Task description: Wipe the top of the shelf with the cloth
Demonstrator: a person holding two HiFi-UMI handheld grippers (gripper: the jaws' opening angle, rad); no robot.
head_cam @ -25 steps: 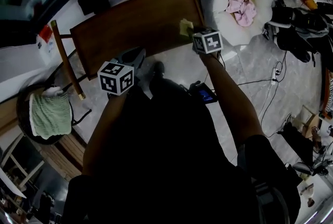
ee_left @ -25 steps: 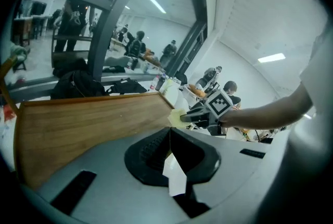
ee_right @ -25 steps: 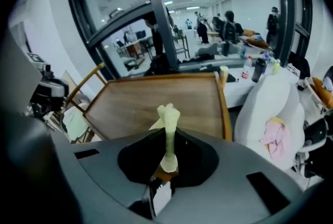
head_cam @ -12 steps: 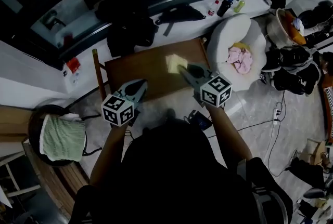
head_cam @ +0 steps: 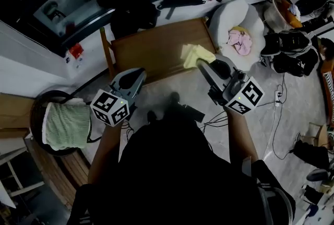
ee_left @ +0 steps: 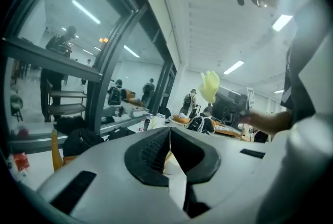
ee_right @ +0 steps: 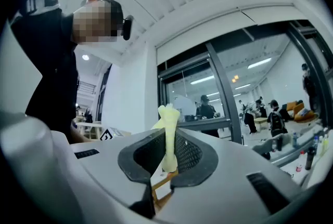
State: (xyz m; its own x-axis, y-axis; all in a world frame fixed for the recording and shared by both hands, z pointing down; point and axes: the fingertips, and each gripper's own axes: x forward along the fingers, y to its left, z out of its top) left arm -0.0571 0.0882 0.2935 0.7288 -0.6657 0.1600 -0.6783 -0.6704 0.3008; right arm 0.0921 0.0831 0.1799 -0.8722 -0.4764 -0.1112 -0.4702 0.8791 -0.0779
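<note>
Yellow crumpled cloth pinched in right gripper; flat wooden shelf beyond.

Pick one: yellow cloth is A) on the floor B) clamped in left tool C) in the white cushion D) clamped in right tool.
D: the right gripper view shows the yellow cloth pinched between the jaws of the right tool; the left tool is shut on nothing.
</note>
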